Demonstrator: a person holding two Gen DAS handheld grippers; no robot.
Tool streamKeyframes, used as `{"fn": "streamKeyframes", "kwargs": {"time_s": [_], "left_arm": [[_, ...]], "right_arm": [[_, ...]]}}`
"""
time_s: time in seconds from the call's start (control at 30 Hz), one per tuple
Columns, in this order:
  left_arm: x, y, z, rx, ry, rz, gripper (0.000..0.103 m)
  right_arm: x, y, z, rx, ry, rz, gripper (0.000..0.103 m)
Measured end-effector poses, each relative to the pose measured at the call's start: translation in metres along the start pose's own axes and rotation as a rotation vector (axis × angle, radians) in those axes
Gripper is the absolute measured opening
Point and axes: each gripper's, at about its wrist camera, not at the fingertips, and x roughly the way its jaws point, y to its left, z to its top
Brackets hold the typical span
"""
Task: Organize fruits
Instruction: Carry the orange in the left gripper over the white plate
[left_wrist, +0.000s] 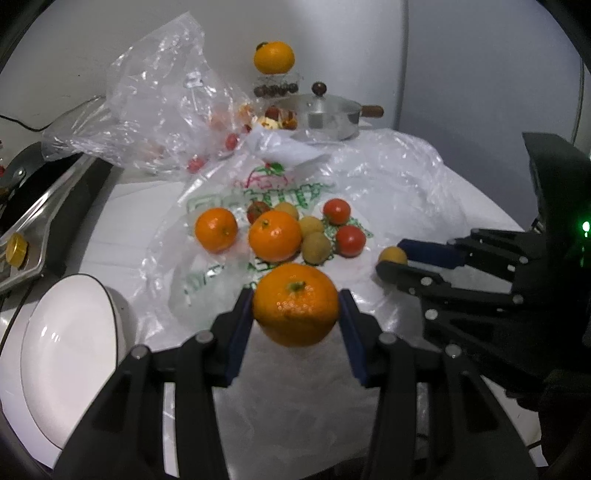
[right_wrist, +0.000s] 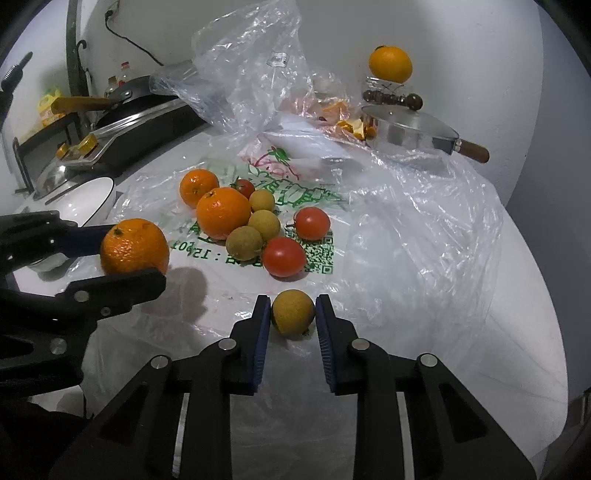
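1. Mandarin (left_wrist: 295, 304) sits clamped between the blue pads of the left tool (left_wrist: 295, 314), stem end up, lifted clear of the plastic bag (left_wrist: 406, 184) spread over the bench. Jaws part-way open, set by the fruit's width.
2. Right tool (right_wrist: 293, 314) has closed on a longan (right_wrist: 293, 312) lying near the front edge of the bag; both pads (right_wrist: 260, 332) touch its sides. The fruit looks as if it rests on the plastic.
3. Remaining pile mid-bag: two mandarins, three longans, three tomatoes, tightly packed.
4. White bowl (left_wrist: 70, 354) stands at the left edge of the bench, empty as far as visible; judged the likely target for the mandarin.
5. Advice for the left: carry low over the bowl's rim and release close to the bottom so the fruit does not roll out.
6. Advice for the right: lift straight up; the longan is small and round, so an off-centre grip may squirt it forward. Watch that the film does not cling and drag.
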Motion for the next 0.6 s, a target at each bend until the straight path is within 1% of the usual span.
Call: {"fn": "streamKeyframes", "kwargs": {"time_s": [0.37,0.6], "left_arm": [[-0.034,0.022,-0.006,-0.035,-0.079,-0.006,0.047],[-0.053,0.044,-0.013,-0.064,-0.117,0.003,0.047]], "right_arm": [[-0.032,0.024,0.021,-0.036,-0.067,-0.016,0.027],[-0.04,0.048,0.032,-0.061,-0.089,-0.01,0.027]]}}
